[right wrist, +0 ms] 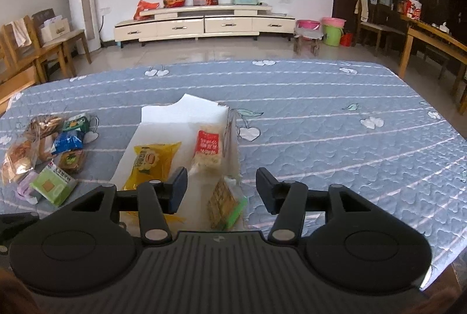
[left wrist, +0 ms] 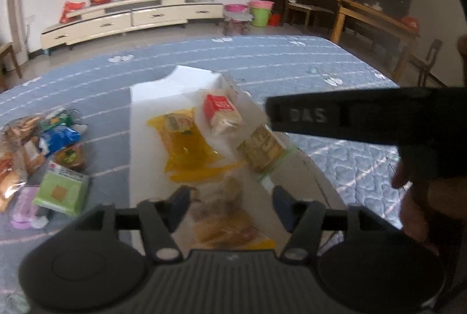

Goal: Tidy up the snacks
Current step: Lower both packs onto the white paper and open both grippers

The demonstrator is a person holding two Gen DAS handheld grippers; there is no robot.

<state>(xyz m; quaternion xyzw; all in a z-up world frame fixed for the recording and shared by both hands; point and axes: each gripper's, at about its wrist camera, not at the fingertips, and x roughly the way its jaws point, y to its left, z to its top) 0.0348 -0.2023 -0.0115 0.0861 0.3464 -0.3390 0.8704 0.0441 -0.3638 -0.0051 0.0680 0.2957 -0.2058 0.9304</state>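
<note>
Here both tongs, left (left wrist: 230,204) and right (right wrist: 221,190), stand spread and empty, hiding part of the white box (right wrist: 163,121).

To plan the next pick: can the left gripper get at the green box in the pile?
Probably yes. The left gripper is open and holds nothing, and the green box lies at the pile's near edge, uncovered.

Soft daylight, fisheye-curved edges; the left view is motion-blurred.
</note>
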